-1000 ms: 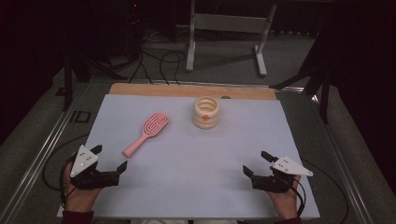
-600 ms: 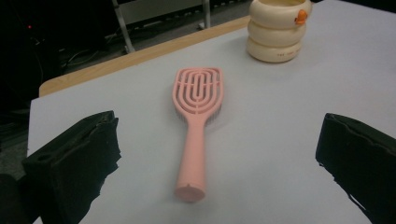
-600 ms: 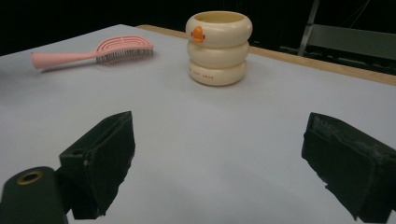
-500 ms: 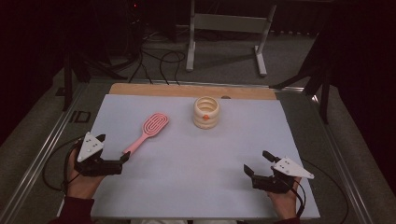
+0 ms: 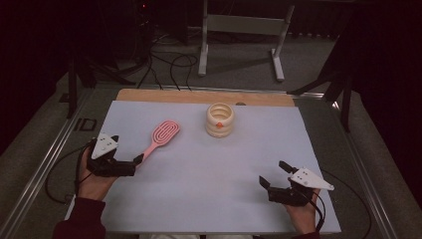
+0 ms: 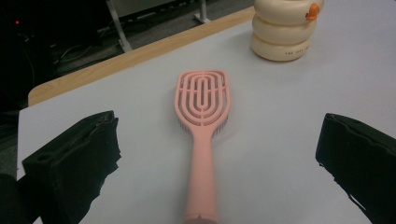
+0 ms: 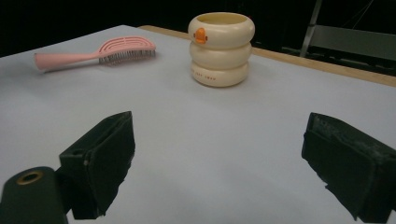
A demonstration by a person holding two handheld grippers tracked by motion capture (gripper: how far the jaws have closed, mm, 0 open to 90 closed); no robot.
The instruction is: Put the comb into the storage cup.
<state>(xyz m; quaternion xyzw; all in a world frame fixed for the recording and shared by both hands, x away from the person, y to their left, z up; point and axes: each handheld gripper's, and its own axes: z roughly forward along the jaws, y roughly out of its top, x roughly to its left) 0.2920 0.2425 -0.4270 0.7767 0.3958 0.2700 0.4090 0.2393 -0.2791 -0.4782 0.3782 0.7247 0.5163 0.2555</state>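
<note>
Covering most of the wooden table (image 5: pixel 149 94), a pale grey-blue mat (image 5: pixel 209 169) carries everything in hand, with a strip of bare wood left along its far edge. Far of centre on the mat stands a cream cup (image 5: pixel 220 119) shaped like three stacked rings, upright, with a small orange mark on its top ring; the right gripper view sees it (image 7: pixel 222 49) ahead and well apart from the jaws. Left of the cup, and apart from it, a pink hairbrush (image 5: pixel 160 137) lies flat, its slotted head toward the far side and its handle pointing near and left. At the near left, the left gripper (image 5: pixel 135 162) sits low over the mat with its jaws spread wide and holding nothing; in its own view the brush handle (image 6: pixel 201 177) runs up between the two jaws, touching neither. At the near right, the right gripper (image 5: pixel 272 174) hovers over bare mat, jaws likewise wide apart and empty, well apart from brush and cup.
</note>
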